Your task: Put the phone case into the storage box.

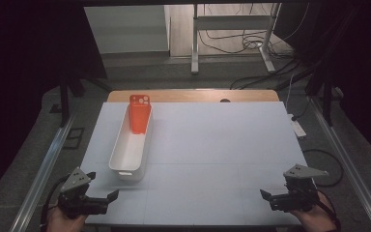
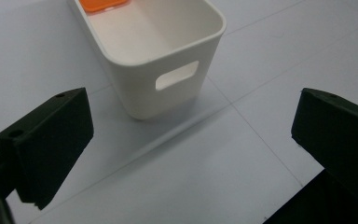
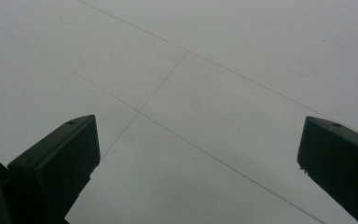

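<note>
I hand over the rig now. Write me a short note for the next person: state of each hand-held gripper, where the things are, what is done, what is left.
Left hand-held gripper: open, empty, at the near left edge of the table, aimed at the near end of the white bin.
Right hand-held gripper: open, empty, at the near right edge, over bare table.
Orange phone case: standing tilted in the far end of the bin, leaning on its end wall.
Done: the case sits in the bin.
Left: nothing is gripped; probably next is a reach for the bin or the case.

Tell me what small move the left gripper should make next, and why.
Probably ease the left gripper forward toward the white bin. Its jaws stand open with nothing between them, and the orange phone case leans upright at the bin's far end, beyond its reach.
</note>
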`<state>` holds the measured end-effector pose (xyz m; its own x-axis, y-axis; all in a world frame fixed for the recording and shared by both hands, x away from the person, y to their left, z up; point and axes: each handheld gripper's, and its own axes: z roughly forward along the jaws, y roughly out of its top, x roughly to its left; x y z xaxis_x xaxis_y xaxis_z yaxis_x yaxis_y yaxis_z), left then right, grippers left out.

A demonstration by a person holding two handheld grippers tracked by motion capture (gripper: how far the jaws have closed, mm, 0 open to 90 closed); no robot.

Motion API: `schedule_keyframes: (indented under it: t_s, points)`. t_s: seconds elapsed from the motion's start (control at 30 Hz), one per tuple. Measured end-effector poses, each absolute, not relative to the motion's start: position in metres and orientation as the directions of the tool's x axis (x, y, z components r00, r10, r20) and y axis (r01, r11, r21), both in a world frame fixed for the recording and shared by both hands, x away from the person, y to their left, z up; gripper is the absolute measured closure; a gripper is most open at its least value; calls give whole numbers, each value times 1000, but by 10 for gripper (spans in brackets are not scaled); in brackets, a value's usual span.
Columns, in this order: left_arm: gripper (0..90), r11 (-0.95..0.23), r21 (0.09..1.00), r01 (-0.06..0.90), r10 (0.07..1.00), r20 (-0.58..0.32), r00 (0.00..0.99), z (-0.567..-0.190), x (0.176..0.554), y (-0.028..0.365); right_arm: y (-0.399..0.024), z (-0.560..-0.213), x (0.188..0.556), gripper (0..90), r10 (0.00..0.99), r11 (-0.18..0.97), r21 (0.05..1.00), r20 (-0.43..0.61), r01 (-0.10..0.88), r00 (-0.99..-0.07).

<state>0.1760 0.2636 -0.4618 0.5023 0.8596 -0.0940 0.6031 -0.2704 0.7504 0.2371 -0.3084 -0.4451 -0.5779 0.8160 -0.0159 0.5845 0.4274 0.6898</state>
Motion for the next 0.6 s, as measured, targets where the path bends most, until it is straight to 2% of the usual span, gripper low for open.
schedule_keyframes:
  t_s: [0.6]
  points:
    - [0, -276, 718, 639, 877, -85, 474, -467, 162, 267, -308, -445, 237, 0, 814, 431, 686, -14, 587, -581]
